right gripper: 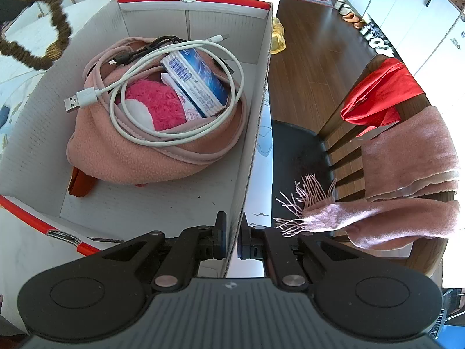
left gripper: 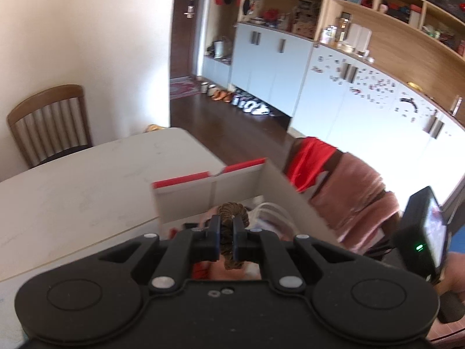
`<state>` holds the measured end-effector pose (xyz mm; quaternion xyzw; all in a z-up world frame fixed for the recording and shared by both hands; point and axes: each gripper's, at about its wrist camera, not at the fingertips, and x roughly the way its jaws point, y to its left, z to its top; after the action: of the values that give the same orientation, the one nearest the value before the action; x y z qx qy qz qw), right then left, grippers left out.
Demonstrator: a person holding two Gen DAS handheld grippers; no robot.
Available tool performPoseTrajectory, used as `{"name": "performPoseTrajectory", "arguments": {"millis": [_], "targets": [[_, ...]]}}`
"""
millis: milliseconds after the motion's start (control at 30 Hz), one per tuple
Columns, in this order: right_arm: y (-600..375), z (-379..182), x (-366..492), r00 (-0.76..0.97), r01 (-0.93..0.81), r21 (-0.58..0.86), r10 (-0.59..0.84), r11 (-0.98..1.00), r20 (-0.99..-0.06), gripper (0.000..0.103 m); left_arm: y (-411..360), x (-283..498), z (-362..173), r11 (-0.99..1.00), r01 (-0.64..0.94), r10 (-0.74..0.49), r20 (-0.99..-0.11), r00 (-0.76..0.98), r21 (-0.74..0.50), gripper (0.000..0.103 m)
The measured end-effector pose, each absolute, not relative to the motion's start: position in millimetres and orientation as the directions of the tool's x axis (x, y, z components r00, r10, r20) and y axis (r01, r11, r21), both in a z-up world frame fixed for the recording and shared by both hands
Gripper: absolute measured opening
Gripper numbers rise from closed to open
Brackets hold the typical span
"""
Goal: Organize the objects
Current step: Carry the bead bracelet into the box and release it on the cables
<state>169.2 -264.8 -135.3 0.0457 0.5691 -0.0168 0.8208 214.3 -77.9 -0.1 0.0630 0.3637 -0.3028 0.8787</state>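
Note:
My left gripper (left gripper: 226,234) is shut on a brown hair scrunchie (left gripper: 232,213) and holds it above the open white cardboard box (left gripper: 186,200) with red-trimmed edges. The right wrist view shows the scrunchie (right gripper: 59,23) hanging over the box's left wall. My right gripper (right gripper: 232,240) is shut on the box's right wall (right gripper: 255,122), one finger inside and one outside. In the box lie a pink fleece hat (right gripper: 139,151), a coiled white USB cable (right gripper: 139,87), a black cable (right gripper: 157,45), a toothpaste box (right gripper: 194,81) and a pink fluffy item (right gripper: 154,104).
The box stands on a white table (left gripper: 72,197). A wooden chair (right gripper: 337,133) right of the box carries a pink scarf (right gripper: 407,157) and a red cloth (right gripper: 380,93). Another chair (left gripper: 49,122) stands behind the table. A yellow bag (right gripper: 279,36) lies past the box.

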Motion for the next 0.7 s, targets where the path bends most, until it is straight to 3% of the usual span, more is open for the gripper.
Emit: {"name": "performPoseTrajectory", "arguments": {"millis": [433,700], "targets": [[-264,-135,170,0.353,0.084,0.060,0.027,0.995,-0.935,0.006,-150,215,-28,0.730,0.672,-0.544,-0.706,0.455,-0.130,0.006],[-264,-134,170,0.355,0.085,0.062,0.028,0.995,-0.935,0.006,-167,226,-59,0.733,0.668,-0.508,-0.758,0.409,-0.130,0.006]]}}
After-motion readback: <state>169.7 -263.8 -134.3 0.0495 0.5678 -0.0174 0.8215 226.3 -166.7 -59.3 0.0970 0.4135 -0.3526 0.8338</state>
